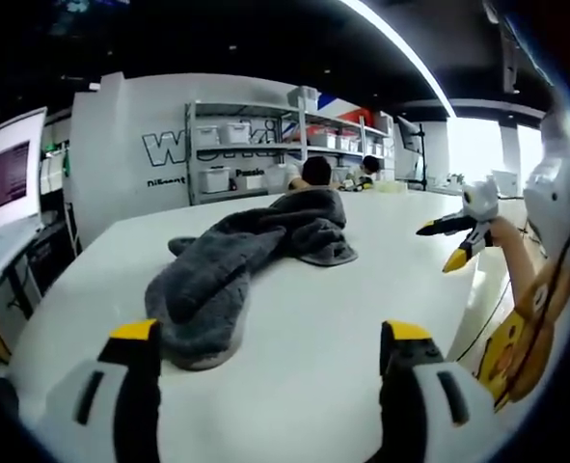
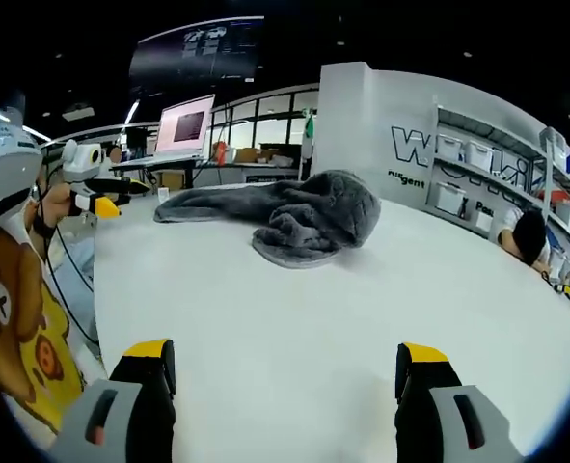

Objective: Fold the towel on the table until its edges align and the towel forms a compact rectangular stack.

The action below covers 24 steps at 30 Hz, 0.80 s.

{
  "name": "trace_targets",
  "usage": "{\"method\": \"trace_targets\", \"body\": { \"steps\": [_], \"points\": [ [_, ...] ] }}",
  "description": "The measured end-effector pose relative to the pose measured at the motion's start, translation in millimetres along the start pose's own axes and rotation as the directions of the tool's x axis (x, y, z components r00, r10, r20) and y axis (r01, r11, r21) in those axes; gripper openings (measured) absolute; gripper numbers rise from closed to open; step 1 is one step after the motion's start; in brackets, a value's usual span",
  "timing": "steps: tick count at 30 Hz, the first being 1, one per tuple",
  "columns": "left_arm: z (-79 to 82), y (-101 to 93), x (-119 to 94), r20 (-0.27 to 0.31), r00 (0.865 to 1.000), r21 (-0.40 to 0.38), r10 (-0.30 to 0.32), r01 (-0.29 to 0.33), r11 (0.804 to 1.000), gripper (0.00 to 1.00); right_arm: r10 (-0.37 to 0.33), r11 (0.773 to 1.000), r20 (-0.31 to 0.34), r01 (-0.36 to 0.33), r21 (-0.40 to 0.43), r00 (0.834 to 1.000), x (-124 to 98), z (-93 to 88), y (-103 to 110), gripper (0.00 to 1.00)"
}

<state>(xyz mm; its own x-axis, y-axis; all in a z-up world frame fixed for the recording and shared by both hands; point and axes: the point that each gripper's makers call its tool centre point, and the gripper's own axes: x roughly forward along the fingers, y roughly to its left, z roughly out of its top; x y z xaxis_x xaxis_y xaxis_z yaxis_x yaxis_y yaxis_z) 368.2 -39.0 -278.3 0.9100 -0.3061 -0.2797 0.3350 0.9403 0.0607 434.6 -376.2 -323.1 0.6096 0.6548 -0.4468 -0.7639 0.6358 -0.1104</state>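
A: What stands behind the white desk (image 1: pixel 342 318)?

B: A white wall (image 1: pixel 130 135) with dark lettering, and metal shelving (image 1: pixel 265 145) holding white bins.

A: Light?

B: A ceiling strip light (image 1: pixel 395 48), bright windows (image 1: pixel 477 145). A monitor (image 2: pixel 183 125) glows on a far bench.

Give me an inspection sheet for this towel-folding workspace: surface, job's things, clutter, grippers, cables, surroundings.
Surface: white table, bare around the towel.
Job's things: grey towel, crumpled in a long heap, unfolded, no edges aligned.
Clutter: nothing seen on the table near the towel.
Grippers: left hand-held gripper open, jaws wide apart above the table just short of the towel's near end; right hand-held gripper open, empty, short of the towel.
Cables: dark cable hanging beside the table edge.
Surroundings: shelving with storage bins, monitor, seated person beyond the table's far end.
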Motion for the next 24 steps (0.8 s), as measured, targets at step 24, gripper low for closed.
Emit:
{"method": "trace_targets", "body": {
  "steps": [24],
  "points": [
    [2.9, -2.6, 2, 0.012, 0.999, 0.009, -0.046, 0.046, 0.999, 0.99, 0.478, 0.838, 0.210, -0.370, -0.401, 0.853, 34, 110.9, -70, 0.98]
  ]
}}
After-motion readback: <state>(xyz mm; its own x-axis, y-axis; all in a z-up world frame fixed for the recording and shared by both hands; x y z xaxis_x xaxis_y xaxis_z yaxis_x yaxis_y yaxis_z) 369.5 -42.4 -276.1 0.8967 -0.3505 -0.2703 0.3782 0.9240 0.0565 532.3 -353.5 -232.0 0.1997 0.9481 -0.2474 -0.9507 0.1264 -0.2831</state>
